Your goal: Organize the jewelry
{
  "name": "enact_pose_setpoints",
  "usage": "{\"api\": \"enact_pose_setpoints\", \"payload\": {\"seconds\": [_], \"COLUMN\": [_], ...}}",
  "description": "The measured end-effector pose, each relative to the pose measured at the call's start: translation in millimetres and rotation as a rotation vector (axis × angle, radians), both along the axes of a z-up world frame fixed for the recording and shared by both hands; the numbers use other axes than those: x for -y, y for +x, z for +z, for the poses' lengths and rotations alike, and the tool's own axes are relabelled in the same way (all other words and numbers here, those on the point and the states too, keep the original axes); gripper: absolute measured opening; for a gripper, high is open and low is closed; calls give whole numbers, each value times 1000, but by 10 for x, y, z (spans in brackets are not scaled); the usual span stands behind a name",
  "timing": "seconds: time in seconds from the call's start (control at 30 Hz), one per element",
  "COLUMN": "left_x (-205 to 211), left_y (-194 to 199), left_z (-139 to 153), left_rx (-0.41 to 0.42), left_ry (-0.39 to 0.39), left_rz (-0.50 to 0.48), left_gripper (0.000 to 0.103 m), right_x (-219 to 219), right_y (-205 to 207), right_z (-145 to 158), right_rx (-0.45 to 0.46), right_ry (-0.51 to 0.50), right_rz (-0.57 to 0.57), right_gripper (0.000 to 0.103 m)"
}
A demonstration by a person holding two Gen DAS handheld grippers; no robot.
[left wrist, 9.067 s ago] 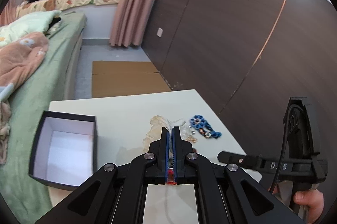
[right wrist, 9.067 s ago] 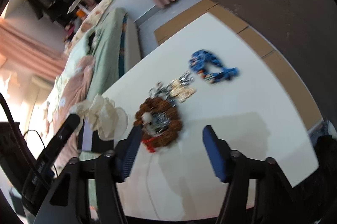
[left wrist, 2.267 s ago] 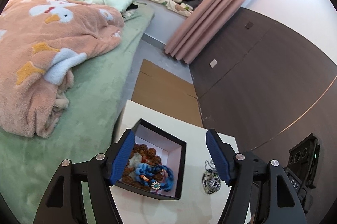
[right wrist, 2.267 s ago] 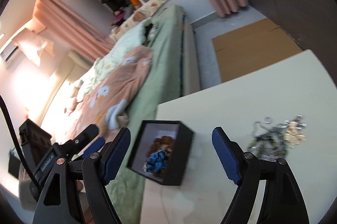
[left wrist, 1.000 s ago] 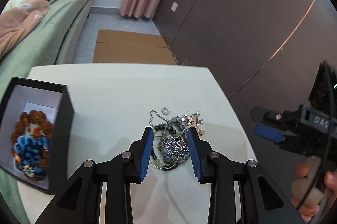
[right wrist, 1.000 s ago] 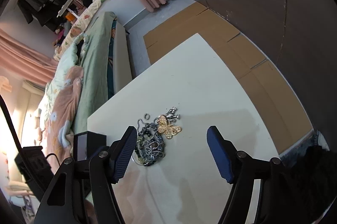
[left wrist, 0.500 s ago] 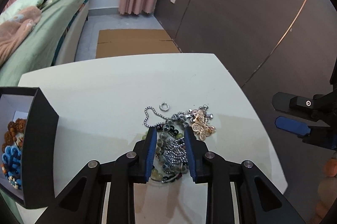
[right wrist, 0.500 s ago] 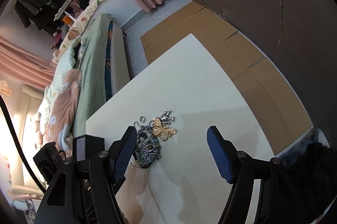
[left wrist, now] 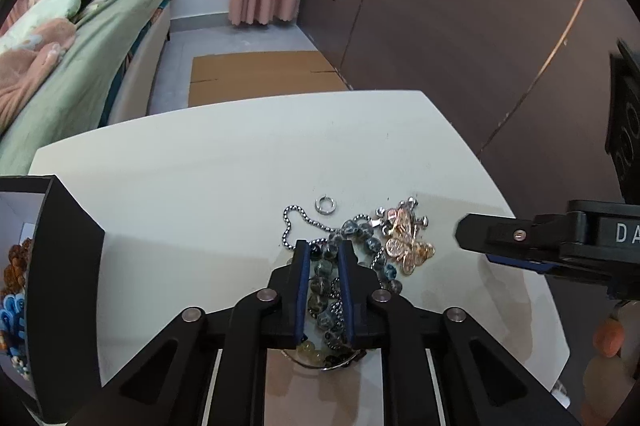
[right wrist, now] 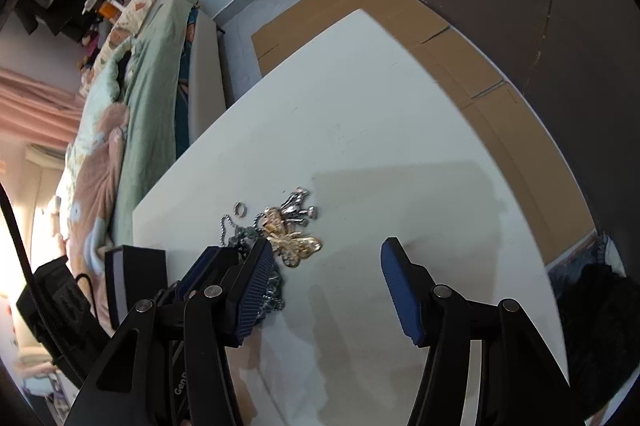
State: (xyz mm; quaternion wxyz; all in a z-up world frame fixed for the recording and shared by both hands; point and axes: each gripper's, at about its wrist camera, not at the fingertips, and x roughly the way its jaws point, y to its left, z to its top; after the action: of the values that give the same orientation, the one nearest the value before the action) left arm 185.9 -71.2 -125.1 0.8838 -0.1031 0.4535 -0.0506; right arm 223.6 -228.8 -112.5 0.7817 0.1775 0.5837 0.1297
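Black box point(left wrist: 60, 266): brown beads point(left wrist: 16, 262); blue bracelet point(left wrist: 10, 314)

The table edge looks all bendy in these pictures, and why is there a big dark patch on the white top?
Left wrist view: the fisheye lens bows the table edge into a curve, with black corners around the picture. Right wrist view: same bending, and the grey patch beyond the right gripper is a soft shadow; the far edge is slightly blurred.

Left tongs point(left wrist: 325, 256) now down, narrowed around beaded bracelet point(left wrist: 323, 282).
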Motion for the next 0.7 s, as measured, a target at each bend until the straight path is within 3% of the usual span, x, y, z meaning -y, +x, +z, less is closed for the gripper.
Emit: {"api": "enact_pose_setpoints", "payload": {"seconds": [0.3, 0.7], "left_x": [-120, -464], "left_y": [-24, -188], "left_z": [33, 442], "left_rx": [-16, 63], "left_ry": [-52, -210], "left_rz": [7, 52], "left_gripper": [8, 8], "right_x": [-289, -434], "right_y": [45, 102], "right_z": [-87, -75], "right_rx": [10, 63], "right_ry": [-44, -116], "right_rz": [87, 139], "right_gripper": [58, 58]}}
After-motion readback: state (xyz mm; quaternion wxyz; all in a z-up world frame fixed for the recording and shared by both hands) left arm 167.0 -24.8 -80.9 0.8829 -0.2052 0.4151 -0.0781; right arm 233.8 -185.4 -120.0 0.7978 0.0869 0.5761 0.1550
